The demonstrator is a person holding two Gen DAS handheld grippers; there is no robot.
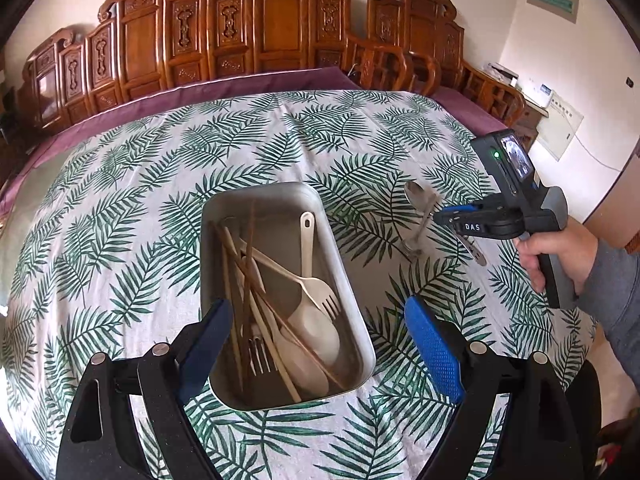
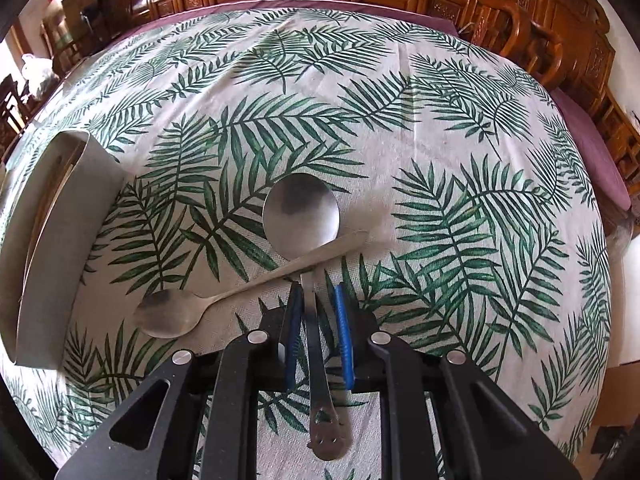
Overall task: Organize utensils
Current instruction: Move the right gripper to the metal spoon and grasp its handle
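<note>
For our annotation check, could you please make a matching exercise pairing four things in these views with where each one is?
Things:
1. cream fork
2. large metal spoon
3. second metal spoon
4. left tongs

Places or states:
A. handle between the right tongs
B. open above the near end of the metal tray
C. inside the tray with the chopsticks
D. on the leaf-print cloth, handle crossing the other spoon

Pairs: 1-C, 2-A, 3-D, 4-B

Black fingers [image 2: 344,332], blue pads, silver screws; grey sleeve [image 1: 612,280].
</note>
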